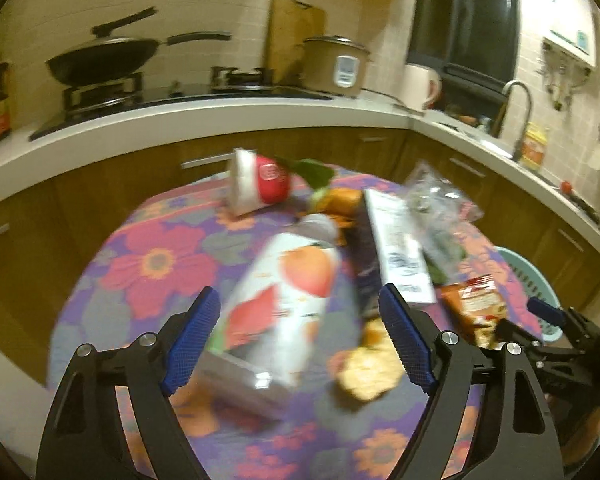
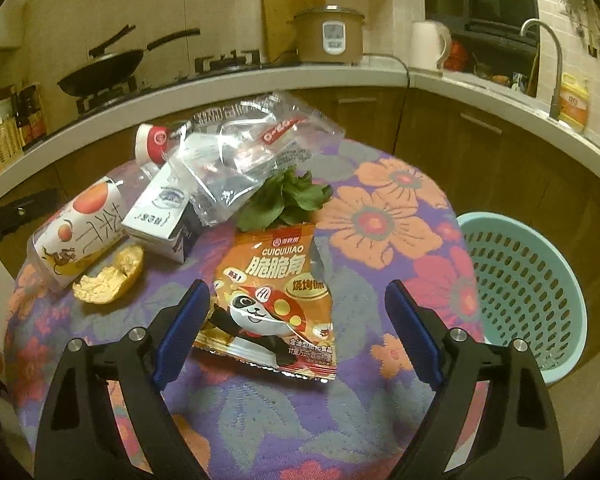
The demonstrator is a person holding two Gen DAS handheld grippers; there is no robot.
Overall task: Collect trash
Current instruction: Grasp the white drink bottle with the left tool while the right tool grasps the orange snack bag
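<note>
Motion blur smears juice bottle [image 1: 284, 300] between open jaws

left gripper [image 1: 300, 336]: jaws spread wide; right gripper [image 2: 298, 318]: jaws spread wide

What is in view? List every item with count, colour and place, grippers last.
snack bag: 1, orange, table front, between right gripper's fingers
juice bottle: 1, white with orange print, lying at table left
orange peel: 1, yellow-orange, beside bottle
carton: 1, white and dark, lying mid-table
clear bag: 1, transparent, table back
leaves: 1 bunch, green, behind snack bag
cup: 1, red and white, tipped at table back
basket: 1, teal, right of table
table: 1, floral cloth
wok: 1, black, stove
rice cooker: 1, tan, counter
kettle: 1, white, counter
left gripper: open
right gripper: open
</note>
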